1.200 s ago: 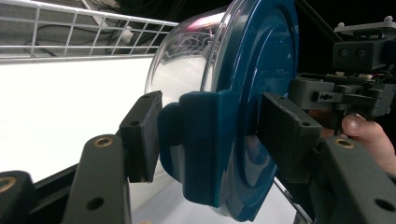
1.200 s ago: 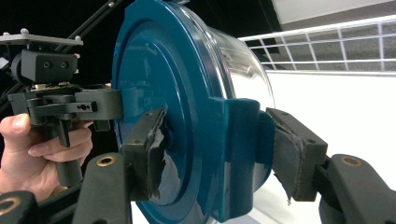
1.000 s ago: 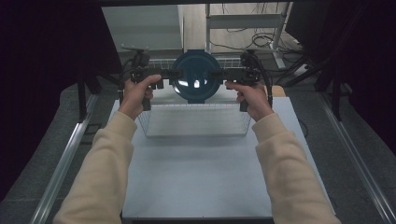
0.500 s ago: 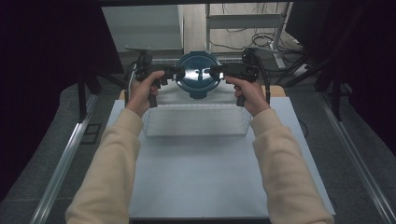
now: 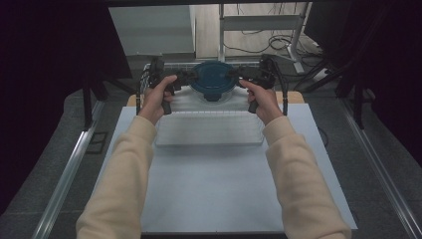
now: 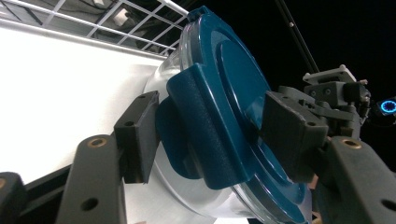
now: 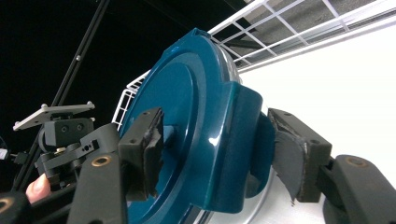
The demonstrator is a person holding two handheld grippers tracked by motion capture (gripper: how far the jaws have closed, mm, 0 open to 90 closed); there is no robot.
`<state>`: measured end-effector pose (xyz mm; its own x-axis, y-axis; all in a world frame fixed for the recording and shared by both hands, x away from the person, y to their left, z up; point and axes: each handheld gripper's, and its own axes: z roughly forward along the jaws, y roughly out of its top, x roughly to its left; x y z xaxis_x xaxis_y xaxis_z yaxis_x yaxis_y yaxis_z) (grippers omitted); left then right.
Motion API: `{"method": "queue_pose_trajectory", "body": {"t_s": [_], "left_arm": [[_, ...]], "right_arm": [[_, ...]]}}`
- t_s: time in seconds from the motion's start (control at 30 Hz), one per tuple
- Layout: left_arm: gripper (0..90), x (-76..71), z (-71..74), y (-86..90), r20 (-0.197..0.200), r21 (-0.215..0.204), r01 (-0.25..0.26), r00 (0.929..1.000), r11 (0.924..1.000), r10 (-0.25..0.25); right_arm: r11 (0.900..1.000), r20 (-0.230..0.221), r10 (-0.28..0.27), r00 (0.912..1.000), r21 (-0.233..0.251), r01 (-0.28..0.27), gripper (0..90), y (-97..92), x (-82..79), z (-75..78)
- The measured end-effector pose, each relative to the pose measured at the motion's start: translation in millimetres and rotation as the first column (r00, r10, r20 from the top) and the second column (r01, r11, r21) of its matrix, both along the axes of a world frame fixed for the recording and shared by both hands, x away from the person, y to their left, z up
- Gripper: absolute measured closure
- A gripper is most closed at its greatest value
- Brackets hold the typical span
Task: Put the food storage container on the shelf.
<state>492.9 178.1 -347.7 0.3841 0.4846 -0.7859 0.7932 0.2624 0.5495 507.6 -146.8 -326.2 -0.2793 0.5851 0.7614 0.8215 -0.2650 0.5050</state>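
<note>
A round clear container with a dark blue clip lid (image 5: 211,79) hangs tilted over the back of a white wire rack (image 5: 209,132). My left gripper (image 5: 191,78) grips its left rim and my right gripper (image 5: 233,75) its right rim. In the left gripper view the lid (image 6: 233,84) sits between the left gripper's pads (image 6: 212,135), one pad on a side clasp, the other on the lid top. The right gripper view shows the lid (image 7: 187,93) likewise between the right gripper's pads (image 7: 219,149). Both pairs of jaws have just been opening slightly, with pads still touching the clasps.
The rack stands at the far end of a white tabletop (image 5: 214,189). Its wire grid (image 6: 116,18) rises behind the container. Metal rails (image 5: 69,169) run along both table sides. Dark curtains and a frame with cables (image 5: 259,30) lie beyond.
Both hands have carried the container lower, toward the back of the rack; it looks smaller now. The grip from both sides is unchanged to the eye.
</note>
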Motion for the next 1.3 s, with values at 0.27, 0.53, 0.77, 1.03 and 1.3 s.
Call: {"method": "queue_pose_trajectory", "body": {"t_s": [0.27, 0.53, 0.77, 1.03, 1.3], "left_arm": [[21.2, -18.2, 13.9, -1.9, 0.090, 0.082, -0.068, 0.9941, 0.9943, 0.061], [19.7, -69.2, 21.6, -0.9, 0.226, 0.227, -0.065, 0.9741, 0.9717, 0.013], [18.8, -127.9, -6.2, 4.6, 0.268, 0.296, -0.029, 0.9619, 0.9548, -0.054], [19.0, -193.1, -64.5, 7.7, 0.251, 0.377, 0.009, 0.9614, 0.9263, -0.112], [19.7, -222.5, -118.1, 8.7, 0.204, 0.435, 0.001, 0.9740, 0.9005, -0.100]], "right_arm": [[0.9840, 0.163, 0.002, 0.9866, -0.176, 0.027, 16.3, 4.4, -21.3, 18.8], [0.9731, 0.313, 0.116, 0.9426, -0.226, -0.045, 16.2, -16.8, -64.0, 32.3], [0.9384, 0.397, 0.194, 0.8973, -0.342, -0.052, 17.1, -36.5, -118.1, 7.5], [0.9096, 0.412, 0.250, 0.8762, -0.410, -0.067, 17.4, -65.0, -180.2, -51.9], [0.8902, 0.365, 0.255, 0.8955, -0.450, -0.071, 18.2, -87.5, -213.8, -112.2]]}}
